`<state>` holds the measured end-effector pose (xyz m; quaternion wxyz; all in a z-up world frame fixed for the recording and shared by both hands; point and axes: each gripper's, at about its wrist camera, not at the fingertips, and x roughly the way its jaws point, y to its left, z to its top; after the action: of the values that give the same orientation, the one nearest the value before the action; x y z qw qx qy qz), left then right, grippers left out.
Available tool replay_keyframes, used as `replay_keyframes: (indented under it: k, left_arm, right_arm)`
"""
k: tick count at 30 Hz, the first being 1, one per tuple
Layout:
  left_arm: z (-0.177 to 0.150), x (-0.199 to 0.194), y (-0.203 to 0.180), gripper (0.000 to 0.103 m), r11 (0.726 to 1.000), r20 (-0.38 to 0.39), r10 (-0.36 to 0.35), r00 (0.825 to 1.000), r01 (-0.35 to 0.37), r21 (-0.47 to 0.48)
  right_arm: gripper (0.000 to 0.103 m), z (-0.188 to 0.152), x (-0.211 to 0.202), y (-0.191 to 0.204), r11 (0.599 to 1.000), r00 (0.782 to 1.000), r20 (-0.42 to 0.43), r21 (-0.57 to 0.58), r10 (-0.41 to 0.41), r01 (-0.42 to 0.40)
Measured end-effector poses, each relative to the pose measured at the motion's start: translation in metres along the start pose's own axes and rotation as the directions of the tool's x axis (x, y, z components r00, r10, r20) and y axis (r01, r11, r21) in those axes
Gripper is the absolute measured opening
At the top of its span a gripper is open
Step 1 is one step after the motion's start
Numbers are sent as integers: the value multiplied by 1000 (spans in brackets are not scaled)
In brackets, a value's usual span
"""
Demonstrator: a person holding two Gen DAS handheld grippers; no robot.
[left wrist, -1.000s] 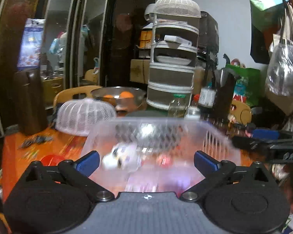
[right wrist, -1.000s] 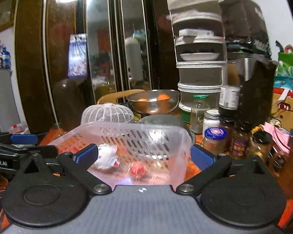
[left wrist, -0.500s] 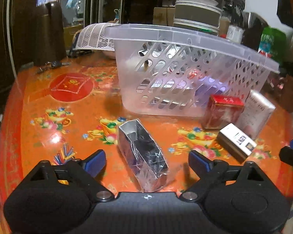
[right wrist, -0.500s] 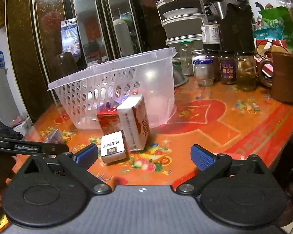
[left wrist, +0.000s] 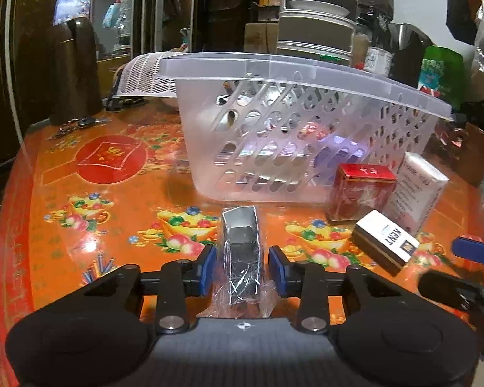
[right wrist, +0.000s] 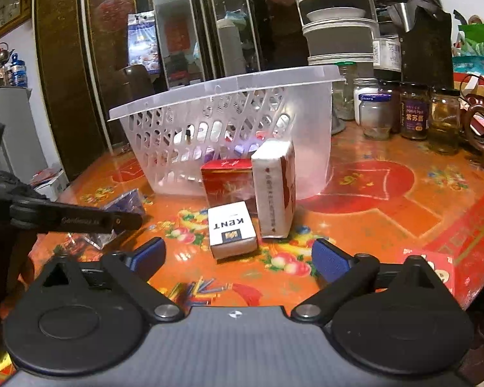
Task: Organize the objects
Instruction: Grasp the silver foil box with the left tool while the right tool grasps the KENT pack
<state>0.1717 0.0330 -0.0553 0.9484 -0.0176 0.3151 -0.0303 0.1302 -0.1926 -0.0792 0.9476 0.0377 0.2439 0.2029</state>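
Clear slotted basket (left wrist: pixel 293 135) on counter (left wrist: pixel 113 213); contents blurred, colours only. Left tool (left wrist: pixel 242 269) pinching silver foil pack (left wrist: pixel 242 251) just before basket. Right tool (right wrist: pixel 235 258) spread, near KENT box (right wrist: pixel 231 229); red box (right wrist: pixel 227 185) and white pack (right wrist: pixel 274 187) against basket wall.

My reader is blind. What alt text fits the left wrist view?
The left gripper closes around a silver box lying on an orange table. Behind stands a clear basket, with three small boxes at right.

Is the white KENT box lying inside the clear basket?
No, the KENT box lies flat on the table, in front of the basket.
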Motion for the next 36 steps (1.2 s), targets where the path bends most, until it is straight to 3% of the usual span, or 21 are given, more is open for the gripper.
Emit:
replay_keyframes:
  k: [2, 6, 9, 19, 21, 23, 27, 30, 34, 36]
  left_arm:
    - [0, 0, -1, 40, 1000, 0, -4, 1000, 4, -1]
    - [-1, -1, -1, 40, 1000, -1, -21, 1000, 21, 3]
    - [-2, -2, -2, 40, 999, -2, -36, 999, 36, 8]
    - [-3, -3, 0, 47, 998, -3, -66, 998, 66, 0]
    - [-3, -3, 0, 52, 998, -4, -67, 998, 67, 5]
    - [-4, -2, 0, 64, 998, -7, -66, 998, 66, 8]
    - [-3, -2, 3, 70, 998, -10, -63, 998, 63, -2]
    - [-3, -2, 2, 69, 999, -11, -53, 999, 53, 6]
    - [-4, -5, 1, 47, 999, -6, -31, 1000, 31, 15]
    - [-4, -6, 4, 43, 999, -2, -39, 999, 39, 2]
  right_arm:
    - [84, 1, 2, 2, 1000, 1000, -7, 2, 18, -18]
    - [78, 4, 14, 18, 997, 999, -43, -80, 5, -8]
    - [68, 9, 25, 20, 995, 996, -90, -100, -14, 5]
    - [67, 26, 48, 29, 983, 983, -177, -181, -48, 15]
    - [67, 29, 51, 30, 983, 981, -186, -183, -47, 12]
    - [68, 30, 54, 30, 983, 981, -189, -182, -46, 11]
    - [67, 31, 56, 30, 984, 981, -187, -177, -46, 13]
    - [64, 31, 55, 33, 982, 982, -182, -188, -49, 14]
    - [57, 29, 53, 34, 981, 984, -176, -193, -35, 1]
    - [52, 29, 52, 34, 981, 984, -173, -192, -34, 0]
